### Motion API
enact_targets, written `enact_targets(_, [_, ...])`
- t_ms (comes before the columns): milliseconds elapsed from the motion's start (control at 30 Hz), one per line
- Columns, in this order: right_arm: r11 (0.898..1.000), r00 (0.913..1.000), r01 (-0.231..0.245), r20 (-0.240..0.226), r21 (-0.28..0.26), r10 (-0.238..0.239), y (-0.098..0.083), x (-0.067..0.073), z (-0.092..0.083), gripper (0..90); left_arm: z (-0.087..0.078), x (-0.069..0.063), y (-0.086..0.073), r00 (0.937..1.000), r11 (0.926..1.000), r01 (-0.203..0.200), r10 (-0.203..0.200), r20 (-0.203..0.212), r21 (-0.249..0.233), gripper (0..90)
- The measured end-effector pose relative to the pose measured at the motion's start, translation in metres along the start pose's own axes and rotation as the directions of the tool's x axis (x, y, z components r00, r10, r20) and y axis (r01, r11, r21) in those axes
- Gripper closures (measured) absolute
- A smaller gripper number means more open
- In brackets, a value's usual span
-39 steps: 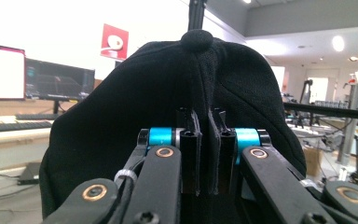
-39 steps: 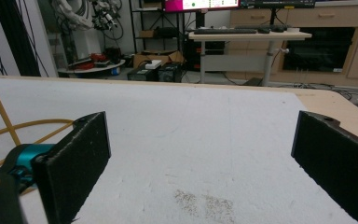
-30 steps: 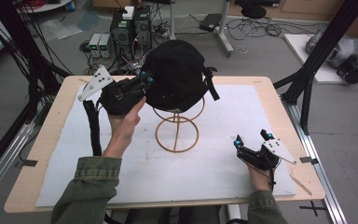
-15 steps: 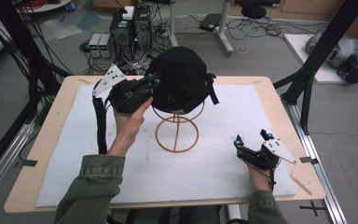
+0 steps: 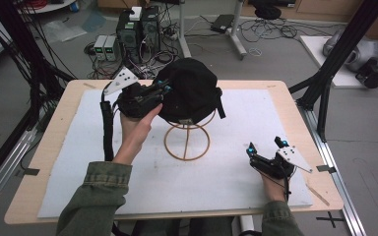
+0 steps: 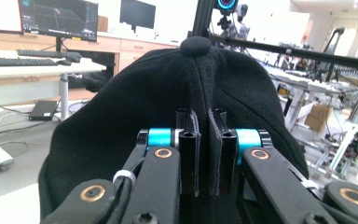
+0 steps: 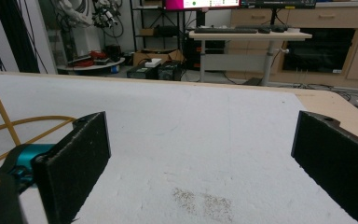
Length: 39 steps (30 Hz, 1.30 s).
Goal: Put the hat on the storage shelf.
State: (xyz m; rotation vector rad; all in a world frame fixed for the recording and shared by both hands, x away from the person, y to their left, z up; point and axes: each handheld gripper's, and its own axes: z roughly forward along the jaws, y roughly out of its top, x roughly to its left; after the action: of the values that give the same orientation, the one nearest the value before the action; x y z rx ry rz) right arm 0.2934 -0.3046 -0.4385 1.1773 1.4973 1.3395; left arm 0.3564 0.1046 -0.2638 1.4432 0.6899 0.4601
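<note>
Cap (image 5: 189, 93) fabric pinched in clenched left tongs (image 6: 204, 154); right tongs (image 5: 267, 147) gape, empty.

- A research lab, pretty clearly, not a home.
- Black frame struts (image 5: 335, 59) are set up around the surface (image 5: 275, 91).
- Computer towers (image 5: 139, 27) and tangled cables (image 5: 270, 29) are left on the floor.
- Monitors (image 6: 58, 18) and keyboards (image 7: 233, 30) are seen on desks behind.
</note>
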Motion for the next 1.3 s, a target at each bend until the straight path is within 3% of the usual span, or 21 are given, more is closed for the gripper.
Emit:
enact_targets(267, [1.0, 1.0, -0.003, 0.0, 0.002, 0.003, 0.0, 0.0, 0.0, 3.6, 0.007, -0.005, -0.001, 0.9998, 0.9997, -0.011, 0.011, 0.016, 0.022, 83.9])
enact_targets(367, [1.0, 1.0, 0.0, -0.001, 0.002, 0.0, 0.0, 0.0, 0.0, 3.6, 0.008, -0.006, -0.002, 0.9996, 0.9989, -0.024, 0.024, 0.013, 0.041, 83.7])
enact_targets(567, [1.0, 1.0, 0.0, -0.001, 0.001, 0.0, 0.0, 0.0, 0.0, 3.6, 0.009, -0.006, -0.003, 0.9998, 0.9984, -0.015, 0.016, -0.012, 0.054, 81.5])
enact_targets(900, [1.0, 1.0, 0.005, 0.0, 0.0, -0.005, 0.0, 0.0, 0.0, 3.6, 0.008, 0.004, -0.02, 0.9968, 0.9955, 0.06, -0.056, -0.057, 0.073, 69.2])
enact_targets(1133, [1.0, 1.0, 0.005, -0.002, 0.004, -0.005, 0.0, 0.0, 0.001, 3.6, 0.007, 0.007, -0.025, 0.9947, 0.9942, 0.088, -0.085, -0.058, 0.06, 65.4])
enact_targets(1300, [1.0, 1.0, 0.007, -0.002, 0.004, -0.007, 0.0, 0.0, 0.0, 3.6, 0.008, 0.006, -0.025, 0.9943, 0.9941, 0.092, -0.089, -0.06, 0.058, 48.8])
